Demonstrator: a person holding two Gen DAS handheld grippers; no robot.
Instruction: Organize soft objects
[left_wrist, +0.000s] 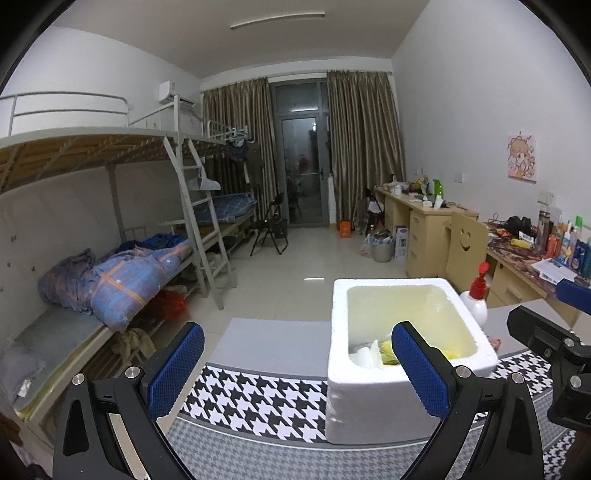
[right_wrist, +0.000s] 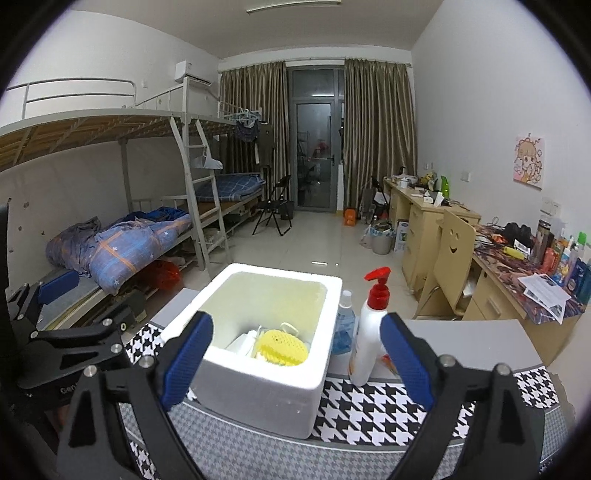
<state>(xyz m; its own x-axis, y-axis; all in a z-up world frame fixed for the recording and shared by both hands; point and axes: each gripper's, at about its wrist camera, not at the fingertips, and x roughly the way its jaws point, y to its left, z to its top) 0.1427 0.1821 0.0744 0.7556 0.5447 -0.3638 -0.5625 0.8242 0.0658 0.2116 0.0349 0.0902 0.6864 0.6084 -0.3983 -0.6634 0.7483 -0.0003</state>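
**A:** Why do you hold both grippers back from the box?

**B:** I think the putting-in is done for now. My right gripper (right_wrist: 297, 354) has its jaws spread wide and nothing is between them. My left gripper (left_wrist: 297, 363) is also released and empty. Both look a little downward at the white foam box (right_wrist: 258, 373), which stands on the counter (right_wrist: 476, 339), on a cloth with black and white pattern (right_wrist: 376, 406).

**A:** And where are the soft things?

**B:** Inside the box, at its near end. I see a yellow mesh sponge (right_wrist: 282, 345) and beside it something white (right_wrist: 243, 341); what this is, I cannot tell. The box is deep, so soft things stay together there and do not roll off.

**A:** What stands next to the box?

**B:** A white pump bottle with red top (right_wrist: 369, 332), and behind it a clear bottle with blue liquid (right_wrist: 343, 325). They are hard, so I judge they stay outside.

**A:** Any writing to read?

**B:** The pump bottle has some orange print low down, too small to read. On the arm of my left gripper, in the right view, I read only "Gen".
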